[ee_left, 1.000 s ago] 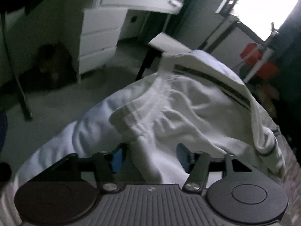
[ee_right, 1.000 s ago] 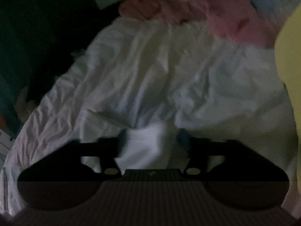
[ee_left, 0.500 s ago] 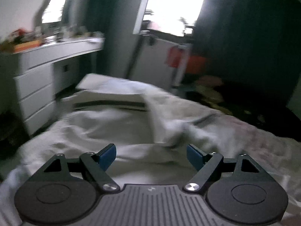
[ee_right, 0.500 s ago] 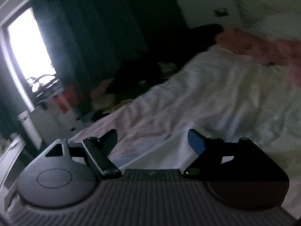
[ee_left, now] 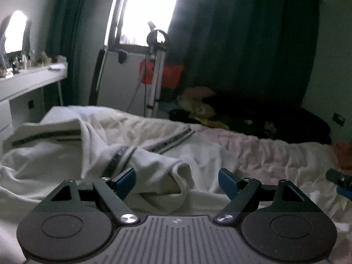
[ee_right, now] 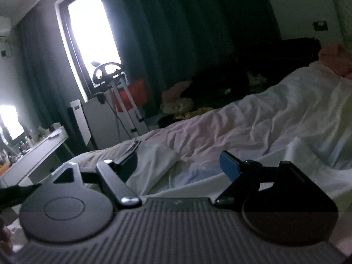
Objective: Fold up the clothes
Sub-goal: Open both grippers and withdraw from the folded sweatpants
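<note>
Bed (ee_left: 275,154): garment (ee_left: 92,154) before left tool (ee_left: 176,181)

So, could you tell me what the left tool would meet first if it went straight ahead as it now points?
Most likely the white garment lying crumpled on the bed: its folded edge sits right between the open left tool fingers. Depth is hard to judge, but nothing else lies nearer.

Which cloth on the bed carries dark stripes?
The white garment nearest the left gripper; the wrinkled bedsheet beyond it is plain.
</note>
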`<move>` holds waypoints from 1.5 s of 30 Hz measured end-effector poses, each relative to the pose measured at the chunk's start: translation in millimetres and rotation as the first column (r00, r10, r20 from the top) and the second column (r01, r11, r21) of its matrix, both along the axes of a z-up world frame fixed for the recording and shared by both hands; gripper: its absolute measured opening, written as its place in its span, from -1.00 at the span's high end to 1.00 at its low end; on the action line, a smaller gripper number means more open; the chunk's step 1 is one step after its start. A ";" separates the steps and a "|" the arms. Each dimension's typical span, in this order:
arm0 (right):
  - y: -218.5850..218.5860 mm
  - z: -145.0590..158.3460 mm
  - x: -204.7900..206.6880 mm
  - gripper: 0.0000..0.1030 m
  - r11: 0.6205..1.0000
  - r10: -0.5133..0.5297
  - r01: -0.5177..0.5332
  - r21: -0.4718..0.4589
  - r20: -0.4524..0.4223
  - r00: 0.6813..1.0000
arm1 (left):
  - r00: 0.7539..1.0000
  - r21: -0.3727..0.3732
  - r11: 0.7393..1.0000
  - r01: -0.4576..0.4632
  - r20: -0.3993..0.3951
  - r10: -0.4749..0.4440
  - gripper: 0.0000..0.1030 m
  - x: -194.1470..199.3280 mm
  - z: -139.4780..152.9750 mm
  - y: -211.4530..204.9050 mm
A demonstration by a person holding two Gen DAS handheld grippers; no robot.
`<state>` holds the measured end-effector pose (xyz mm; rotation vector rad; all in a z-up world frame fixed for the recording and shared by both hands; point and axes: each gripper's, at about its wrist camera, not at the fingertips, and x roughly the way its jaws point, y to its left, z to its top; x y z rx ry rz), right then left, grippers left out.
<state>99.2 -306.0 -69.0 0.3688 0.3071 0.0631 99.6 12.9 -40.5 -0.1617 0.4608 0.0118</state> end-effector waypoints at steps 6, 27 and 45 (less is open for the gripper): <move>27.2 -15.9 14.4 -0.62 0.996 0.046 -0.043 -0.076 0.035 0.998 | 1.000 0.047 0.999 -0.015 -0.011 0.016 -0.62 16.8 -38.2 13.5; 64.9 -57.4 55.2 -0.61 0.989 0.139 -0.139 -0.047 -0.017 0.990 | 0.996 0.071 0.997 -0.005 -0.084 0.011 -0.65 14.0 -81.2 14.3; -4.9 -119.6 151.6 -0.38 0.850 0.212 -0.102 0.517 -0.158 0.964 | 0.991 0.105 0.994 -0.007 -0.134 0.021 -0.67 16.6 -109.8 -4.1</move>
